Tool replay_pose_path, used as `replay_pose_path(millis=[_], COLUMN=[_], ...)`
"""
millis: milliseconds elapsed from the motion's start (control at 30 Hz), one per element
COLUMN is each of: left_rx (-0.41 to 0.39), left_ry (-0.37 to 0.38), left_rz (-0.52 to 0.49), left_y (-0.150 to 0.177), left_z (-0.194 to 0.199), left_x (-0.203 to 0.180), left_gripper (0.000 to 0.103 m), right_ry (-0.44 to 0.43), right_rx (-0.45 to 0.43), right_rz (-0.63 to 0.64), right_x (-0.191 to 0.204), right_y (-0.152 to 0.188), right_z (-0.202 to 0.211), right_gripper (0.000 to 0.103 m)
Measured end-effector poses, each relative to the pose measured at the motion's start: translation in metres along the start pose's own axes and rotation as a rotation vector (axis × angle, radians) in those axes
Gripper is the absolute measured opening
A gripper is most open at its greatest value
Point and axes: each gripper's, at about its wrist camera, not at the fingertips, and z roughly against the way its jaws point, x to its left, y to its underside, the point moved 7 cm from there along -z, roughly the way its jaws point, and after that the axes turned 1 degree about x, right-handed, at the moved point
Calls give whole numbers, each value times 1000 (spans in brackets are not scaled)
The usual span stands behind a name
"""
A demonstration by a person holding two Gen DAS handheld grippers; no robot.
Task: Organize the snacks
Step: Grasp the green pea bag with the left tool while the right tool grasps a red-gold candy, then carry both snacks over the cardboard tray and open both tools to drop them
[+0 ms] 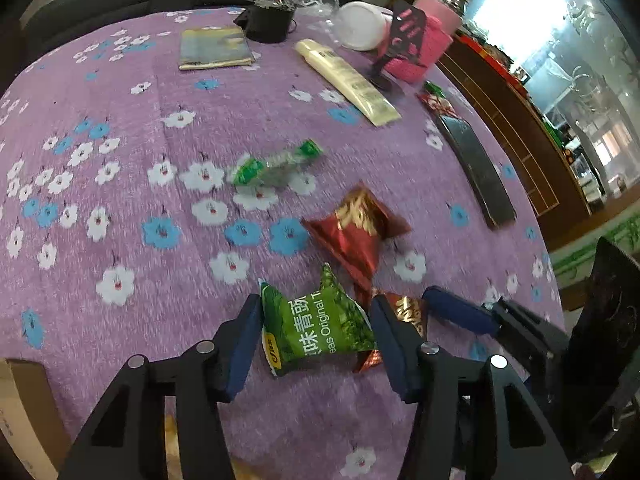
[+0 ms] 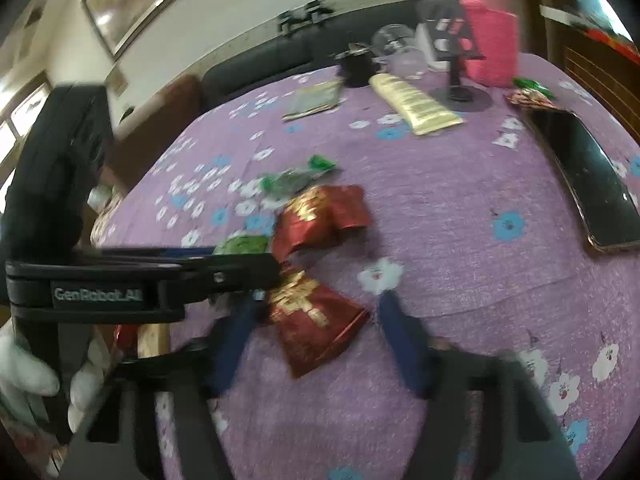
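Left wrist view: open left tongs [image 1: 316, 322] straddle green pea packet [image 1: 316, 326].

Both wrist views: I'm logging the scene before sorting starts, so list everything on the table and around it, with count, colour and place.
green pea packet: 1, green, near edge, between the left fingers
red snack packets: 2, red and gold; one mid-table, one between the right fingers
clear green-ended packet: 1, mid-table
small red-green packet: 1, far right
cream tube: 1, far side
gold-edged booklet: 1, far side
phone: 1, black, right edge
pink jar: 1, far right
black stand: 1, beside jar
tablecloth: 1, purple, floral
cardboard box: 1, brown, lower left
left gripper: open
right gripper: open
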Motion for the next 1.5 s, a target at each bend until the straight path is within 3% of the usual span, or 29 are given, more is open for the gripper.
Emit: replay_pose_path(millis=[200,367,533,800,833,867,900,933,967,1167,1333,1500], left_rx=[37,8,-28,-17,-5,10,12,8,12,-83,-215,-363], left_ry=[6,-41,-88,-162,-189,-223,-251,-256,-263,-201,-201,-197], left_rz=[-41,-100,-118,-172,-184,-197,-205,-196,-179,-101,-23,112], left_y=[34,52,54,57,60,63,66,67,69,81,108,147], left_z=[13,31,38,16,12,8,7,9,12,59,132,212], left_x=[-4,-6,-4,-20,-21,-22,-23,-24,-23,-20,-7,30], left_gripper=[55,55,72,78,76,67,52,45,45,42,42,42], right_ry=[54,33,14,4,5,6,6,6,4,-46,-90,-112], right_rx=[33,57,60,56,54,52,49,49,48,12,-42,-76], right_rz=[35,-95,-138,-171,-170,-170,-170,-171,-171,-171,-127,-90], right_x=[0,-26,-29,-32,-32,-33,-33,-33,-33,-27,-10,6], right_y=[7,7,8,8,8,8,8,8,8,4,0,1], right_z=[19,17,20,21,21,21,21,21,21,25,35,40], right_gripper=[53,54,54,54,54,54,54,54,54,54,54,54])
